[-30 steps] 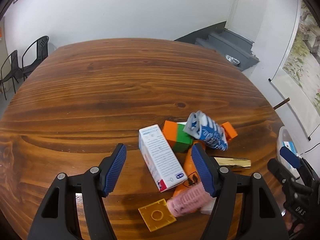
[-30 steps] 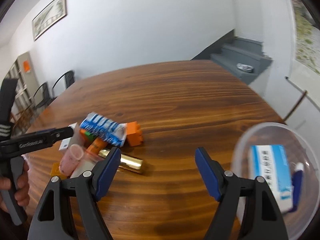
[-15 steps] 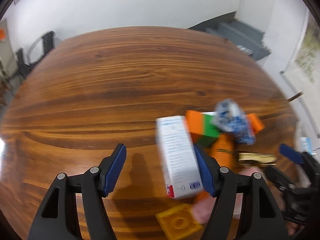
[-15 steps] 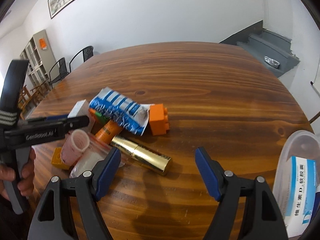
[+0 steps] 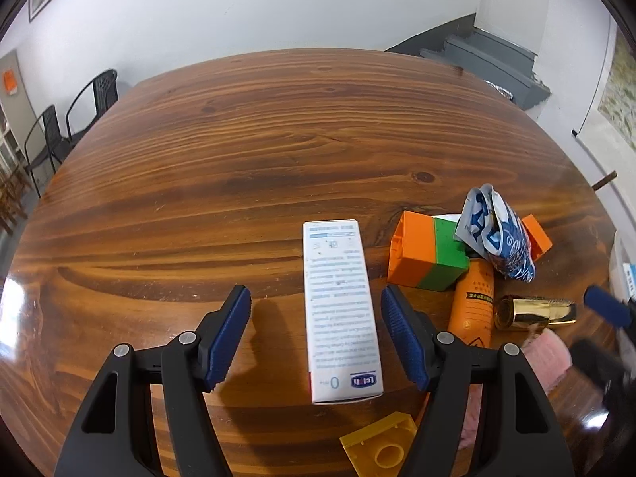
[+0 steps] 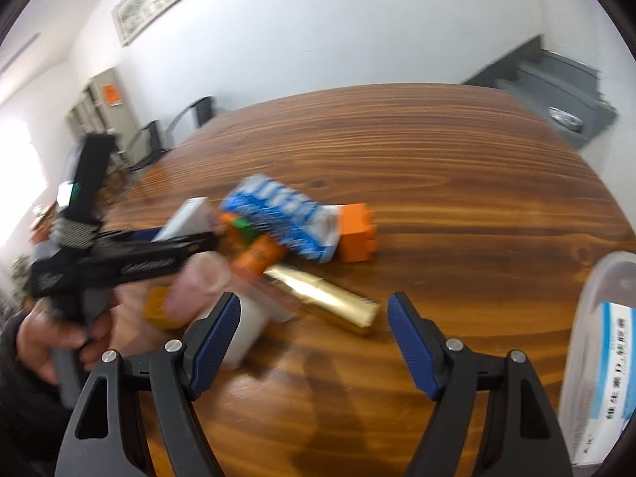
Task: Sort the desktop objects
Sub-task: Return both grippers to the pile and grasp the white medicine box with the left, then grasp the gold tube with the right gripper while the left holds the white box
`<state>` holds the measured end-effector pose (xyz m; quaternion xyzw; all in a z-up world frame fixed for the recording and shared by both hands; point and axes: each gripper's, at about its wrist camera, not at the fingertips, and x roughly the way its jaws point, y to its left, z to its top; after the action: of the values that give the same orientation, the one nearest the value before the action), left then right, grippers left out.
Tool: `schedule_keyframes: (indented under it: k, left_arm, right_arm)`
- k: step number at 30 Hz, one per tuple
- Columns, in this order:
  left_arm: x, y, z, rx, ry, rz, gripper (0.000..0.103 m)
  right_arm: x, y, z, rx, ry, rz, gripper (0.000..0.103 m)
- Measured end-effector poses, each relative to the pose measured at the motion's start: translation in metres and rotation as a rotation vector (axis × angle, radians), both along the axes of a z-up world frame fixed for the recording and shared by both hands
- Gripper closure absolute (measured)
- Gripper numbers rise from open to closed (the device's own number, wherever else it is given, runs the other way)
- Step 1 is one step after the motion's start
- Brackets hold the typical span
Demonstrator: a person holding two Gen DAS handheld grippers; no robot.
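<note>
Straddling the white box (image 5: 341,318) without touching it, the left gripper (image 5: 316,338) gapes wide and empty, as does the right gripper (image 6: 314,342) near the gold tube (image 6: 330,296), so beyond one carton in the tub (image 6: 596,318), the pile on the table (image 5: 238,151) remains unsorted.

Wooden table (image 5: 278,151), white carton (image 5: 340,310), gold tube (image 5: 534,312), yellow tile (image 5: 377,451)

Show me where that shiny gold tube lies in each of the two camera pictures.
Left wrist view: shiny gold tube at the right edge, right of the orange bottle.
Right wrist view: gold tube near the centre, between the gripper's fingers.
Shared landmark: crumpled blue-and-white packet.
</note>
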<state>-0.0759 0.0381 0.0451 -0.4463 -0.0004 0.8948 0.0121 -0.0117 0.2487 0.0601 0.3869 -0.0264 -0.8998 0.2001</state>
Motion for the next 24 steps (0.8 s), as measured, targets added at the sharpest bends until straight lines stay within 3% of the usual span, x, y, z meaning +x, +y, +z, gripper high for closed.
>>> schedule_keyframes:
  k: [1,3,4,8,16,21,24]
  left_arm:
    - [0.0,-0.001,0.0,0.003,0.002,-0.002,0.032]
    - [0.0,-0.001,-0.001,0.015,-0.004,-0.006,0.045]
    - [-0.001,-0.002,-0.002,0.022,-0.014,-0.009,0.06]
    - [0.0,0.001,-0.002,0.026,-0.014,-0.026,0.068]
    - [0.0,0.001,-0.002,0.033,-0.012,-0.031,0.068]
    - [-0.001,0.004,-0.004,0.002,0.002,-0.028,0.068]
    - [-0.002,0.003,-0.005,0.0,0.008,-0.027,0.068]
  right_arm:
    - [-0.003,0.0,-0.002,0.003,-0.007,-0.02,0.024]
    - [-0.009,0.002,-0.006,0.042,-0.012,-0.079,0.028]
    - [-0.011,0.002,-0.007,0.07,-0.016,-0.093,0.032]
    - [-0.015,-0.004,-0.008,0.116,-0.022,-0.066,0.036]
    - [-0.019,-0.028,-0.01,0.227,-0.02,0.06,0.036]
    - [-0.014,-0.037,-0.019,0.204,-0.055,0.153,0.049]
    - [-0.011,-0.038,-0.017,0.204,-0.055,0.154,0.054]
